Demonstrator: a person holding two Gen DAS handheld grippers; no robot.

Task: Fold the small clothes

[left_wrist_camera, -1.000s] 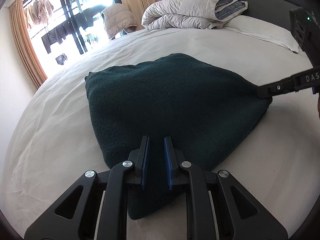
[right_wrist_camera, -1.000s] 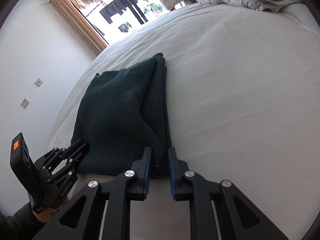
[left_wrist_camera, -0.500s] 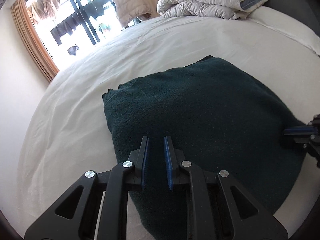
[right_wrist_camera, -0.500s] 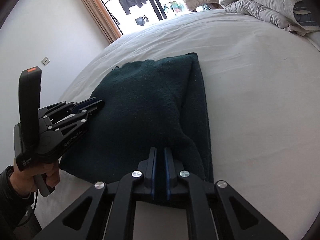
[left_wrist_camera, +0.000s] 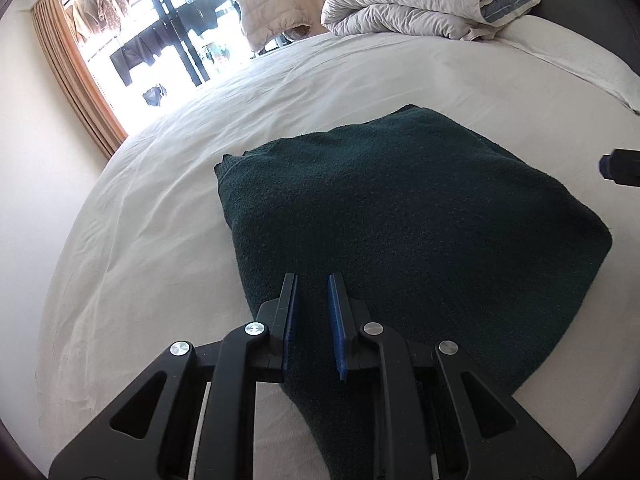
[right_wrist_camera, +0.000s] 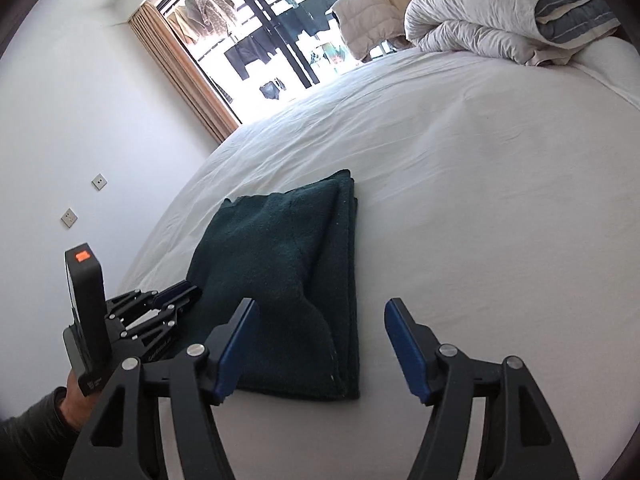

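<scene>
A wide white-sheeted bed [right_wrist_camera: 460, 184] fills both views, with a rolled white quilt [right_wrist_camera: 492, 20] far beyond the fingers. The folded dark green knitted garment [left_wrist_camera: 400, 216] lies flat on the sheet, ahead of and under both tools. The right gripper [right_wrist_camera: 320, 344] has its jaws opening, blue pads wide apart above the garment's near edge, nothing pressed between them. The left gripper [left_wrist_camera: 313, 320] holds its pads narrowly apart with green cloth seen in the gap; whether they pinch it cannot be told. Lettering on its arm is unreadable.
</scene>
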